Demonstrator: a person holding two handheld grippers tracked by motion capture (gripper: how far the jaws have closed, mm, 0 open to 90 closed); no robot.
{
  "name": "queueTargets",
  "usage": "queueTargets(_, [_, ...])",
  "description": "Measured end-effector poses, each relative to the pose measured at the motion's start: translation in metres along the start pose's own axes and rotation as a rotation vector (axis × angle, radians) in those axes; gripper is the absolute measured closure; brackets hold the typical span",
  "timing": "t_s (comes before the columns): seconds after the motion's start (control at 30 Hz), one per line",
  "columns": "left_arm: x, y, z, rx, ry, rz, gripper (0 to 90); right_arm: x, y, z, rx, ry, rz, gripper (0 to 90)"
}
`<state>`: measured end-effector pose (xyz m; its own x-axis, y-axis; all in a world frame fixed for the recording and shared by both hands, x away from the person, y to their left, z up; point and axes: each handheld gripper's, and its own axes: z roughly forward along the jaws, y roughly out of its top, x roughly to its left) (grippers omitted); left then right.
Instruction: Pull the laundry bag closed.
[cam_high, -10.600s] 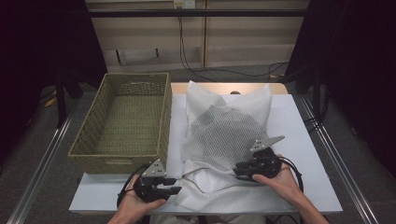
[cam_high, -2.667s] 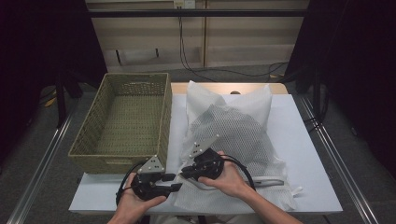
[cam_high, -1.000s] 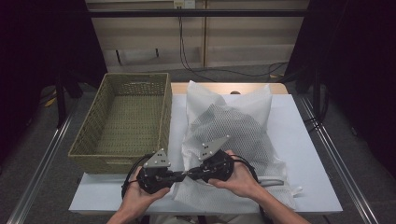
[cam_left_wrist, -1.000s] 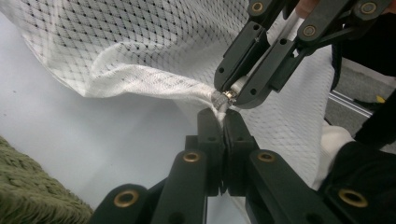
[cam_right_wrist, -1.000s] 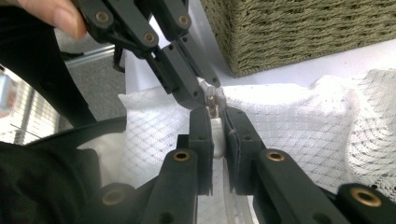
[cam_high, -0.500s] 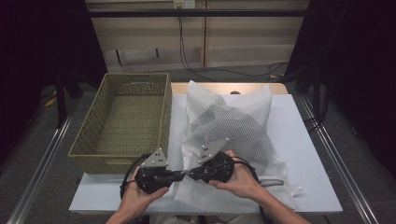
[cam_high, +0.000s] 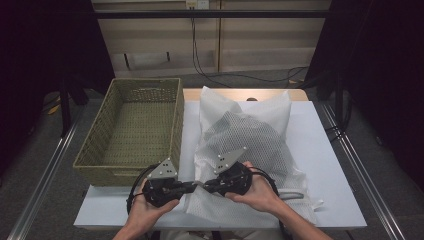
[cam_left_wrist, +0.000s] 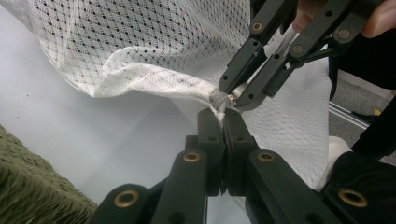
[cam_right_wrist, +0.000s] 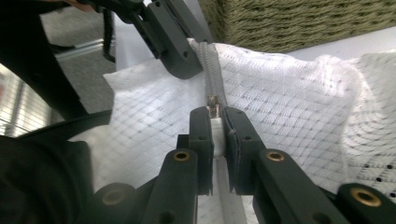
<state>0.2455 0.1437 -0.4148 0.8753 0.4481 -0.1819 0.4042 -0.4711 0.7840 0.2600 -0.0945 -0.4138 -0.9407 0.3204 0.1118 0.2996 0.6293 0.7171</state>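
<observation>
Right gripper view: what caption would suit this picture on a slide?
Right gripper pinching the zipper pull of a white mesh laundry bag, left gripper clamping the zipper's end.

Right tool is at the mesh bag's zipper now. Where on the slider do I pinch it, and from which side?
Pinch the small metal pull tab of the zipper slider, coming in along the zipper track as the right tool is lined up now. The tab stands up between the jaws, and the left tool clamps the bag's corner at the track's end, which should keep it taut.
</observation>
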Motion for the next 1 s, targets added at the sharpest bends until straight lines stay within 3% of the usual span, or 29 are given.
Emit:
queueTargets(0.33, [0.001, -0.001, -0.002, -0.012, -0.017, -0.025, 88.0, 0.002, -0.002, -0.003, -0.006, 0.005, 0.015, 81.9])
queueTargets(0.47, [-0.002, -0.002, -0.002, -0.011, -0.016, -0.017, 88.0, 0.004, -0.003, -0.007, -0.016, 0.009, 0.02, 81.9])
queueTargets(0.63, [-0.002, 0.001, -0.002, -0.02, -0.022, -0.017, 88.0, 0.003, -0.007, -0.01, -0.038, 0.03, 0.062, 81.9])
queueTargets(1.0, [-0.002, 0.003, 0.0, -0.019, -0.031, -0.025, 88.0, 0.003, -0.008, -0.012, -0.02, 0.027, 0.041, 81.9])
